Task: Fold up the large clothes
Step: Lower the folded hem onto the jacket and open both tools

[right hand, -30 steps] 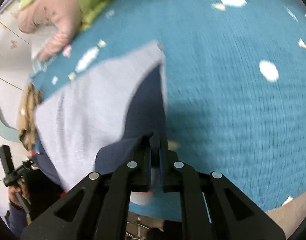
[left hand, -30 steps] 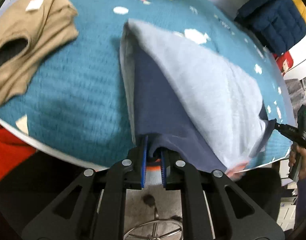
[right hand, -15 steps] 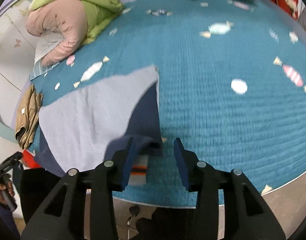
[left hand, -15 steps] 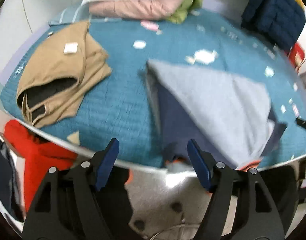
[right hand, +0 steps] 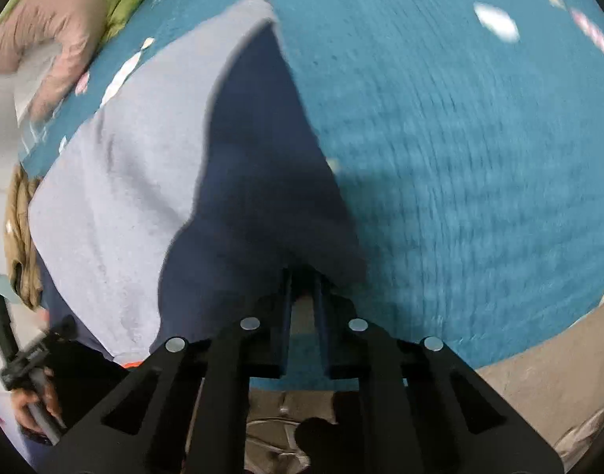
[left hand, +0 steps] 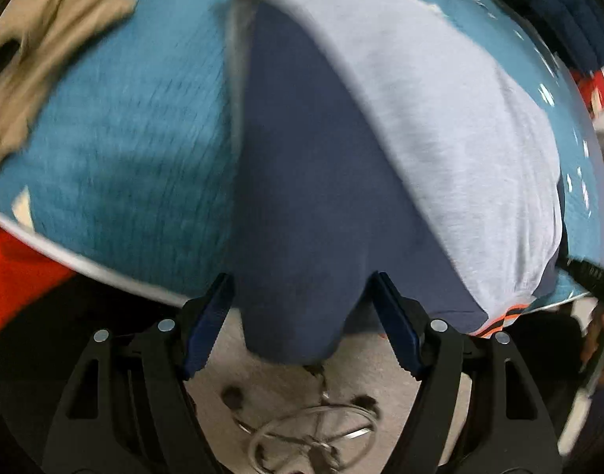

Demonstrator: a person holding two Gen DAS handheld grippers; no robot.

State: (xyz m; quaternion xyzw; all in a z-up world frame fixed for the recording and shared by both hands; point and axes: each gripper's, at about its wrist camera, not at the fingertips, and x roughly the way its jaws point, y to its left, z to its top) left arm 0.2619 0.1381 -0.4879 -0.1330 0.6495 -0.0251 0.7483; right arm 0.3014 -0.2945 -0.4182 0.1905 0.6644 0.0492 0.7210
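A large grey and navy sweatshirt (left hand: 440, 98) lies on the teal quilt (left hand: 136, 126), with a navy sleeve hanging over the near edge. My left gripper (left hand: 302, 308) is open, its blue pads on either side of the navy sleeve end (left hand: 298, 316). In the right wrist view the same sweatshirt (right hand: 136, 166) spreads to the left, and my right gripper (right hand: 302, 276) is shut on the navy sleeve corner (right hand: 270, 197) at the bed's near edge.
A tan garment (left hand: 45, 39) lies at the quilt's left. A dark blue puffer jacket (left hand: 570, 12) sits far right. Pink and green clothes (right hand: 65, 12) are piled at the far side. A chair base (left hand: 314, 438) stands on the floor below. A red cloth (left hand: 14, 264) hangs lower left.
Both grippers opened and pulled back, then came in again. My left gripper now straddles the navy sleeve, open. My right gripper has shut on the navy sleeve corner.
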